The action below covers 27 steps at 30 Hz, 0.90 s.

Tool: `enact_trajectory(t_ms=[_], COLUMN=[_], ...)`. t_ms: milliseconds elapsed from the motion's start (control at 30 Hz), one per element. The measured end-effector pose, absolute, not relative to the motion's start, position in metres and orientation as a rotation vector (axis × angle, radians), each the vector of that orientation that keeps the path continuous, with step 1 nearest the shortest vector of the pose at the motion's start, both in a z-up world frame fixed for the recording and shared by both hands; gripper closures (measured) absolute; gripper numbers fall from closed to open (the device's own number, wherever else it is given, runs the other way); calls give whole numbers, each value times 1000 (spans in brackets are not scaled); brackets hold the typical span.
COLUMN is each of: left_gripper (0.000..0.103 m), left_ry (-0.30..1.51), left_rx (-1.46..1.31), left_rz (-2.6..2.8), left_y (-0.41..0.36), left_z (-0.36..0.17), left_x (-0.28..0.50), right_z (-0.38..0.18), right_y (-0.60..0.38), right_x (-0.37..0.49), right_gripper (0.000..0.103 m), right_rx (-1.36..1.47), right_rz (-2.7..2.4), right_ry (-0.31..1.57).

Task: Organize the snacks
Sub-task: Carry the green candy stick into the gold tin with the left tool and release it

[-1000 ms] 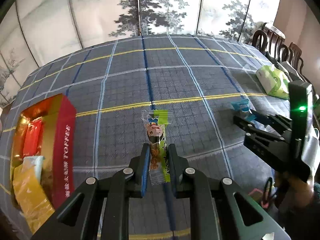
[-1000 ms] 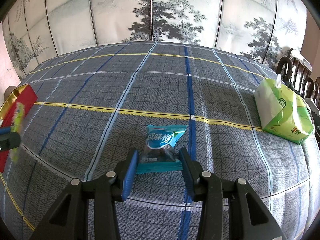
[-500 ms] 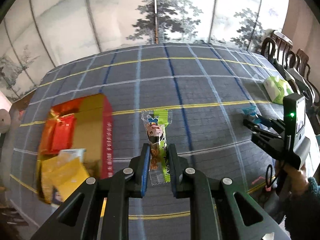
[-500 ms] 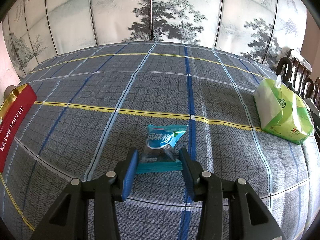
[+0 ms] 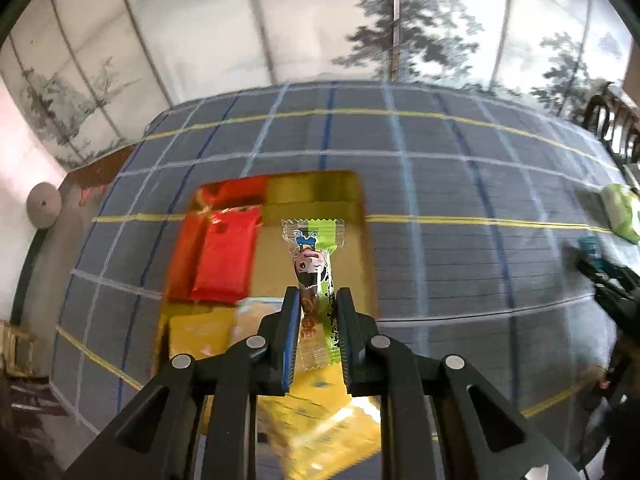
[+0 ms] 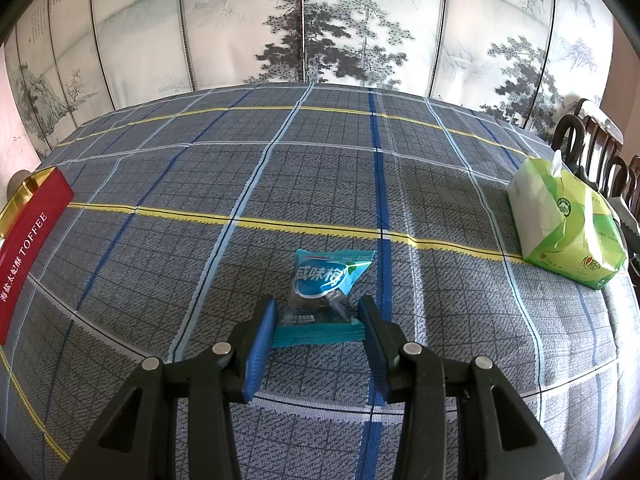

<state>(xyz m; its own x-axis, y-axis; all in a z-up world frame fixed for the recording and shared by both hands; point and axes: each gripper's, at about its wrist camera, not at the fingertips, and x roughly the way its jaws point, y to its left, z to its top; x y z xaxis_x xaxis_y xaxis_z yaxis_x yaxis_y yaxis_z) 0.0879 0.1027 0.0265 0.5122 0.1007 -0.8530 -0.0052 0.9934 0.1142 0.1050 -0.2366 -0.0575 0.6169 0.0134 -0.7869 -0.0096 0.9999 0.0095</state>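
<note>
Nearby, green tissue pack (image 6: 568,228), painted screen (image 6: 360,32), plaid tablecloth (image 6: 320,168).

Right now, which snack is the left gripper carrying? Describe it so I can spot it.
Over the open toffee box on the plaid tablecloth, the left gripper pinches a slim wrapper. Unlike the red and yellow packs below, it is clear and green with a cartoon face.

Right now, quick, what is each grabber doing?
Left gripper: closed on the green candy stick, above the red box.
Right gripper: closed on the blue candy packet, on the table.
</note>
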Motion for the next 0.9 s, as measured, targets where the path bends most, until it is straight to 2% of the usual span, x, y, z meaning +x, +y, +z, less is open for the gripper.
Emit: enact_trajectory(t_ms=[600,800,900], left_gripper=[84,80,73], left_ry=[1078,1077,1069], left_rx=[118,122,120], left_rz=[91,96,101], left_y=[129,132,133], left_z=[0,0,3], left_x=[92,90,89], right_z=[-57,-57,-57], right_y=[-235,-236,-236], right_x=[105,105,105], right_gripper=[60,60,60], right_rx=[3,2,2], right_rz=[11,10,10], right_ry=[906,906,906])
